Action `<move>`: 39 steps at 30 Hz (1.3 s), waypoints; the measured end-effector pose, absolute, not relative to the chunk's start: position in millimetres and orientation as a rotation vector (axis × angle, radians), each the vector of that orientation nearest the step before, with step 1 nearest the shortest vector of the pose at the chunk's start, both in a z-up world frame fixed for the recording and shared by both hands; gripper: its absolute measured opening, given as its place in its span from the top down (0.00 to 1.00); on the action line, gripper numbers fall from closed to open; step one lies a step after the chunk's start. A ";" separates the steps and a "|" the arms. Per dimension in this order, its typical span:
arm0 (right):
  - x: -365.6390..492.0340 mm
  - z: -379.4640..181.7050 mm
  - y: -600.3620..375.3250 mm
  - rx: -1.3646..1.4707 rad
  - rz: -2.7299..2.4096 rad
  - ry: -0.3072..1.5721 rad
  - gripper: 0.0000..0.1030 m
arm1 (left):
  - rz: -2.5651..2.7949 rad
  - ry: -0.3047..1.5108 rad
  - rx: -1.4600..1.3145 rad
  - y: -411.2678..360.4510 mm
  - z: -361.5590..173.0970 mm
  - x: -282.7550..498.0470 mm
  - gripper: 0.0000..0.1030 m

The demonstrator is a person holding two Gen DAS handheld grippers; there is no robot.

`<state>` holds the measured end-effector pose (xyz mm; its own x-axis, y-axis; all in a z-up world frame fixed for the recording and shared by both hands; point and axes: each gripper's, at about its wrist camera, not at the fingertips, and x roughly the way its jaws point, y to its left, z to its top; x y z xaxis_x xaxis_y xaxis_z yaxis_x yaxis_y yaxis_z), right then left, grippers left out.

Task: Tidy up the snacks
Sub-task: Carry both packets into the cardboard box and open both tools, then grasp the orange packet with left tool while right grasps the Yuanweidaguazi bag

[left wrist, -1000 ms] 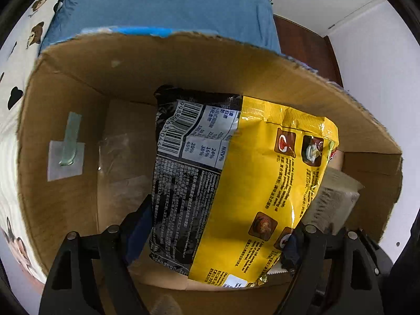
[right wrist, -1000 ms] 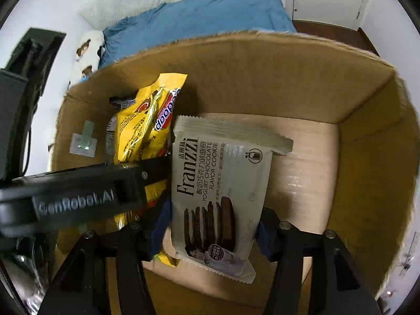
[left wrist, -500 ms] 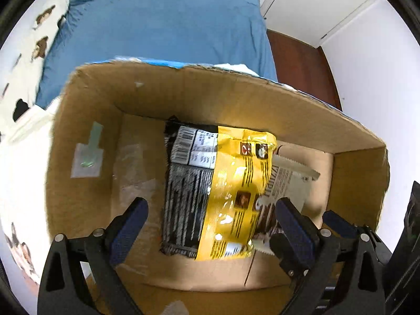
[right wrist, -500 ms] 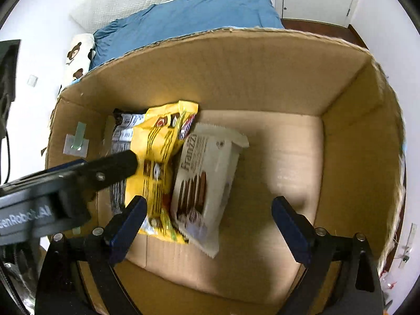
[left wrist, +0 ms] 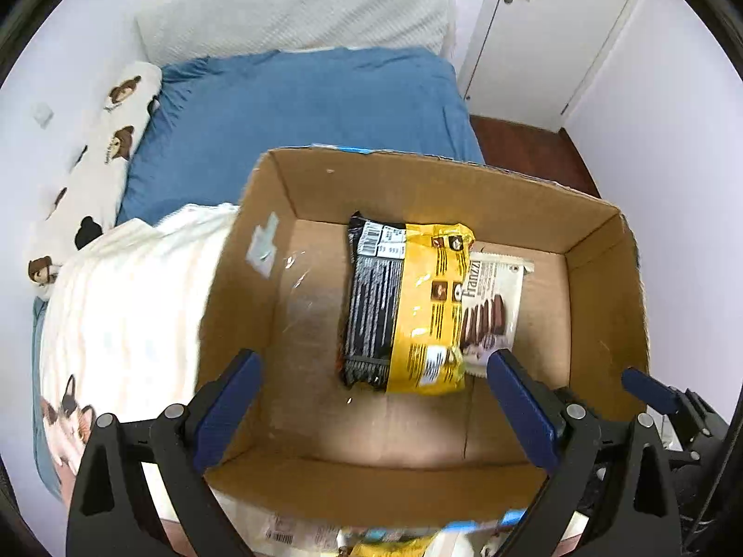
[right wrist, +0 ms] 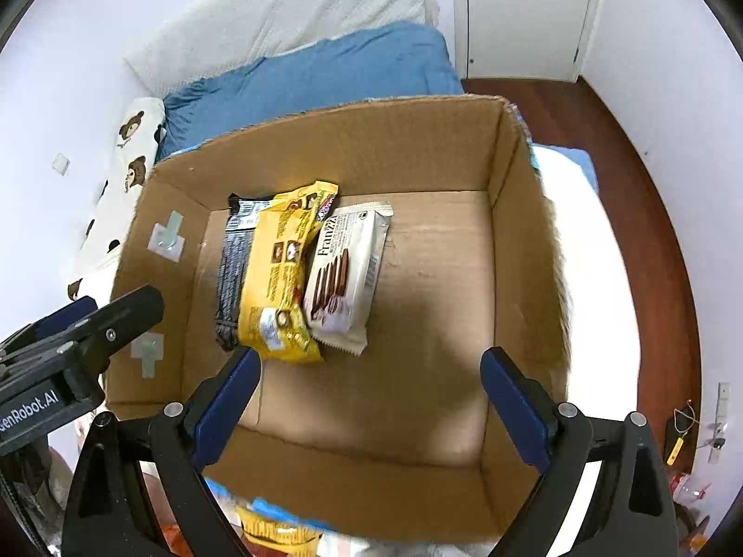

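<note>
An open cardboard box (left wrist: pixel 418 487) (right wrist: pixel 353 496) stands on a bed. Inside lie a yellow and black snack bag (left wrist: pixel 418 315) (right wrist: pixel 274 278) and, to its right and partly under it, a white Franzzi cookie pack (left wrist: pixel 492 306) (right wrist: pixel 348 274). My left gripper (left wrist: pixel 376 408) is open and empty above the box's near edge. My right gripper (right wrist: pixel 371 404) is open and empty above the box floor. The left gripper's body shows at the left of the right wrist view (right wrist: pixel 79 348).
A blue blanket (left wrist: pixel 297 116) and a white headboard cushion (left wrist: pixel 297 9) lie behind the box. A cream patterned cover (left wrist: pixel 125 315) lies left of it. More snack packets (right wrist: pixel 274 529) lie below the box's near wall. A door (left wrist: pixel 543 23) and wood floor (right wrist: pixel 627 185) are at right.
Both grippers opened, let go of the yellow bag and the cookie pack, and pulled up and back out of the box. The packs now lie flat on the box floor.
</note>
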<state>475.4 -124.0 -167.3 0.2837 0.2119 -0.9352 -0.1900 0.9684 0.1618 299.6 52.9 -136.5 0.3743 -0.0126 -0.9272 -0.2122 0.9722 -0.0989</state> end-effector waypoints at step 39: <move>183.5 -285.5 -122.2 -0.643 0.418 1.613 0.05 | 0.134 1.447 -0.104 63.1 -261.1 40.5 0.03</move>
<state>183.5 -122.2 -285.5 -0.0559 -0.1658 -0.9846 -0.6235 0.7760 -0.0953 40.5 63.1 -261.1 0.1182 0.0291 -0.9926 -0.1542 0.9880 0.0106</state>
